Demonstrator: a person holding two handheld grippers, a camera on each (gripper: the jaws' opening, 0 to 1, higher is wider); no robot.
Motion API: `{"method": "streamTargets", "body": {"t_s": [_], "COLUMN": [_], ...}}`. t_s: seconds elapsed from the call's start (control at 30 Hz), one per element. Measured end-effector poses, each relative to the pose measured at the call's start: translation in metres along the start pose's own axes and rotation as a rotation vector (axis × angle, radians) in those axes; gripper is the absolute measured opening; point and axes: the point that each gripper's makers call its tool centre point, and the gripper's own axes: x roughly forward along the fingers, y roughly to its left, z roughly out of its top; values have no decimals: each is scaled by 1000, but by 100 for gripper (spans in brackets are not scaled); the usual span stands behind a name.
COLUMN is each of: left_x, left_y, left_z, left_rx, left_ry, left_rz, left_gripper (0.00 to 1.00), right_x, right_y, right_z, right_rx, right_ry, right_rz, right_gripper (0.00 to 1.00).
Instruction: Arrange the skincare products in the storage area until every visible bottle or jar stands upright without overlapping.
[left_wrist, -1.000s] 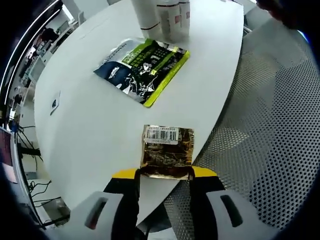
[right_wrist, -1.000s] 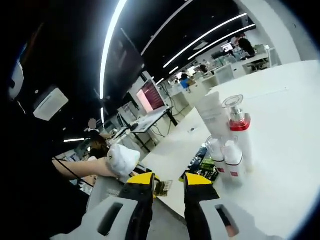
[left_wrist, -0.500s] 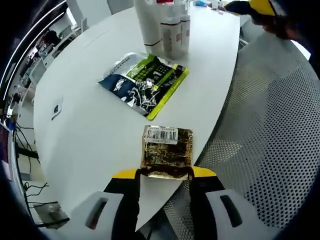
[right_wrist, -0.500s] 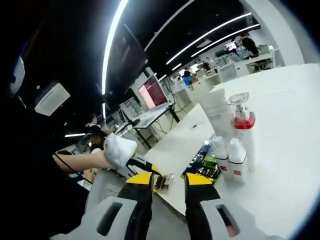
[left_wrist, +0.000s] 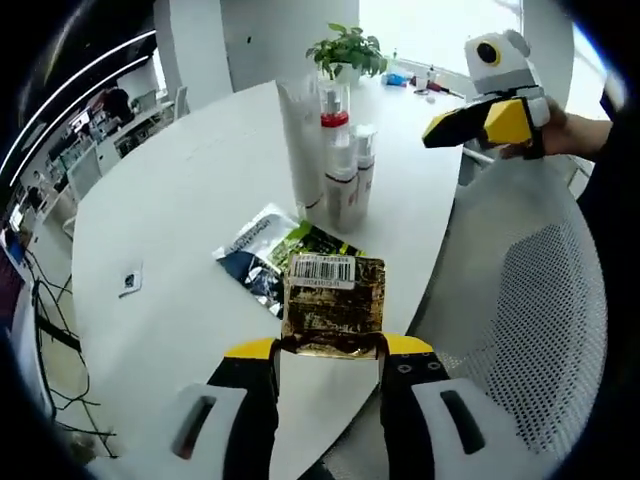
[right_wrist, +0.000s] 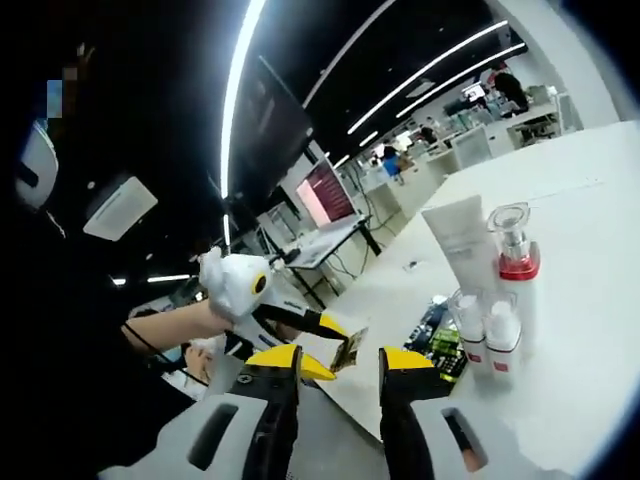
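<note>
Left hand-held gripper (left_wrist: 331, 347) clamps a gold foil sachet (left_wrist: 333, 303) by its lower edge, barcode label at the sachet's top; sachet held up off the white counter (left_wrist: 190, 230). On the counter beyond it, a green and dark foil pouch (left_wrist: 270, 259) lies flat. Just past the pouch stands an upright cluster: white tube (left_wrist: 299, 146), red-collared pump bottle (left_wrist: 333, 122), two small white bottles (left_wrist: 352, 180), all close together. Potted plant (left_wrist: 346, 50) at the far counter edge. Mesh chair (left_wrist: 525, 320) beside the counter. Right hand-held gripper (right_wrist: 334, 361), jaws parted with nothing between them, sits off the counter edge; same bottle cluster visible from it, tube (right_wrist: 464, 245) upright.
</note>
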Motion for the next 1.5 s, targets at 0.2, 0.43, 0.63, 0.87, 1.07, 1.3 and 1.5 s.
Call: {"method": "streamTargets", "body": {"t_s": [0.2,0.43,0.63,0.87,1.07,1.3,1.5], "left_x": [-13,-29,-33,-32,-31,-43,-49], "left_y": [-4,-12,-14,-12,-6,-2,-13], "left_z": [34,63,73,73,81,104,134], "left_rx": [27,90,132,158,198,396,503], "left_ry": [-77,-132,-143,-132,-149,-205,-308], "left_rz": [19,41,60,72,138,338,427], "left_gripper": [38,38,38,38,47,58,54], "right_x": [20,35,41,41,39,27,26], "right_y": [7,9,11,14,-3,-22,-20], "right_z": [12,14,12,11,13,32,52], "right_rx": [80,114,119,127,251,436,563], "right_ry": [-21,-3,11,4,-20,-118,-191], "right_rz": [44,32,14,20,-71,-165,-155], "right_gripper": [38,30,11,1,0,0,0]}}
